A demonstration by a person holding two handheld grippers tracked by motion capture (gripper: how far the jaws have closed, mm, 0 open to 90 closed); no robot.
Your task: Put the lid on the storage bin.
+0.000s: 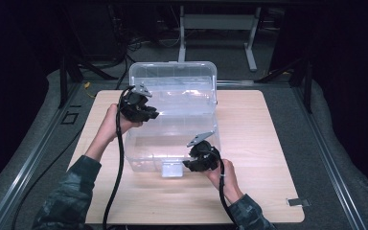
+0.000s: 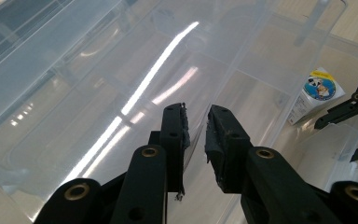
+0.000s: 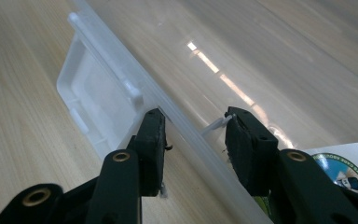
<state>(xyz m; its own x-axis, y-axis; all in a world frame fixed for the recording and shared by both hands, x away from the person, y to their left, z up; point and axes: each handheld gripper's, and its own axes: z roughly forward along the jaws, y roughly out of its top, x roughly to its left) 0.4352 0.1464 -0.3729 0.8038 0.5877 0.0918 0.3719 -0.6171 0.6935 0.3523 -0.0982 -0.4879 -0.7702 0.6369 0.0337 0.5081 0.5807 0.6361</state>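
High view: clear plastic box [image 1: 172, 139] in the middle of the wooden table [image 1: 268, 143] | left gripper [image 1: 146, 114] clamped on raised lid [image 1: 172, 81], keeping it open | right gripper [image 1: 194, 165] pinching box's front rim, likely steadying it | small carton [image 2: 318, 93] inside.

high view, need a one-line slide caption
Two handheld grippers work a clear bin on a wooden table: left gripper holds its raised lid, right gripper at the front rim.

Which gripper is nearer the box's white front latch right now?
Right. The right gripper straddles the clear box's front rim beside the white latch. The left gripper is up at the raised lid, shut on its edge, well away from the latch.
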